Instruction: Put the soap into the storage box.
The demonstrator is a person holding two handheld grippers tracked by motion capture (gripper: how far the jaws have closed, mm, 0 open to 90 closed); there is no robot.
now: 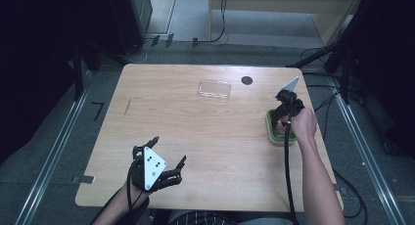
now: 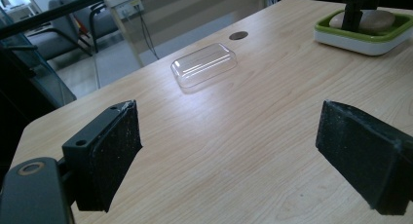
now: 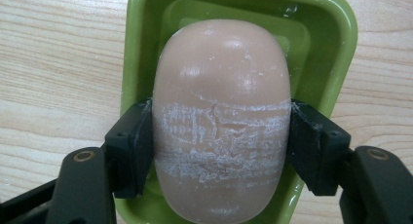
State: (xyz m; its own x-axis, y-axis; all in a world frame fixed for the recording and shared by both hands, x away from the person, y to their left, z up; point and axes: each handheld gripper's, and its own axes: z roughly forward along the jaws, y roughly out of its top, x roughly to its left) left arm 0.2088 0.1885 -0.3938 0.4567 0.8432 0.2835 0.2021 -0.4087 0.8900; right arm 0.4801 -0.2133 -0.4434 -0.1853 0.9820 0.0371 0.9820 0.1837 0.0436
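The left tongs [image 1: 169, 160] hovered spread wide, pinching nothing, over the near left of the wooden worktop [image 1: 195, 132]. At the right edge, the right tongs [image 3: 221, 146] pinched a pale, scuffed bar of soap [image 3: 221, 117] by its two long sides as it sat in a green soap dish [image 3: 336, 44]. A clear plastic lid [image 1: 215, 89] lay apart toward the far side, with a small dark disc [image 1: 247, 80] just right of it.

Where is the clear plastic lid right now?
In the high view, the clear lid lies on the table's far side, just left of a dark round hole, apart from both grippers.
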